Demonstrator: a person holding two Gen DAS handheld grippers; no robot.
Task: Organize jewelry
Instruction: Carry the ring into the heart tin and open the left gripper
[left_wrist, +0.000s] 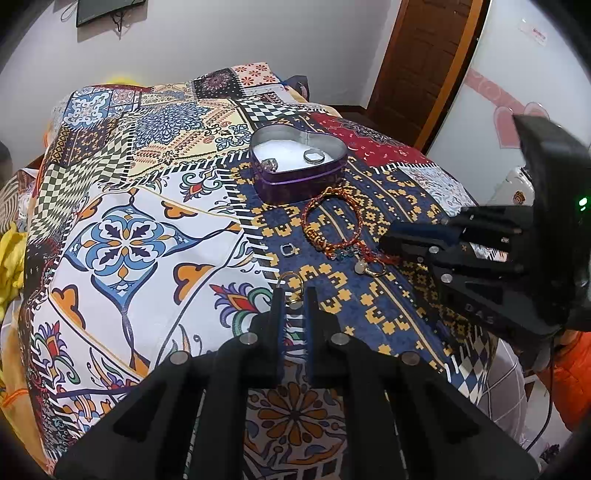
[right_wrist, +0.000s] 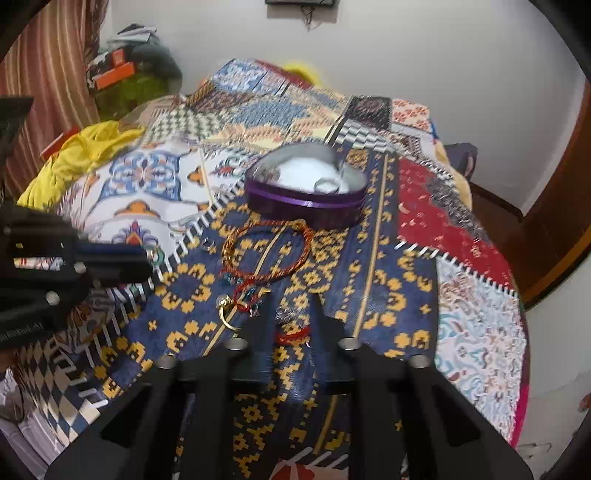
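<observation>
On the bed's patchwork cover (left_wrist: 155, 206) a purple heart-shaped tin (left_wrist: 299, 168) stands open at the far side, a ring (left_wrist: 314, 156) and a small charm (left_wrist: 269, 164) already lying on its white lining. Just near of it lies a braided red-and-gold bracelet (left_wrist: 330, 221), with a small square silver ring (left_wrist: 287, 250) to its left and a tangle of beaded red cord (left_wrist: 364, 260) on the near side.

The left tool (left_wrist: 294, 300) is pinched together on a thin gold ring (left_wrist: 291, 286). The right tool (right_wrist: 291, 317) has closed on the red cord and a little silver charm (right_wrist: 285, 315).

These pieces look feather-light. The rings are stiff, smooth and likely to slip or flick away, so the band's edge seems the best hold. The cords are limp and will probably drag their neighbours; taking the beaded knot looks safer.
</observation>
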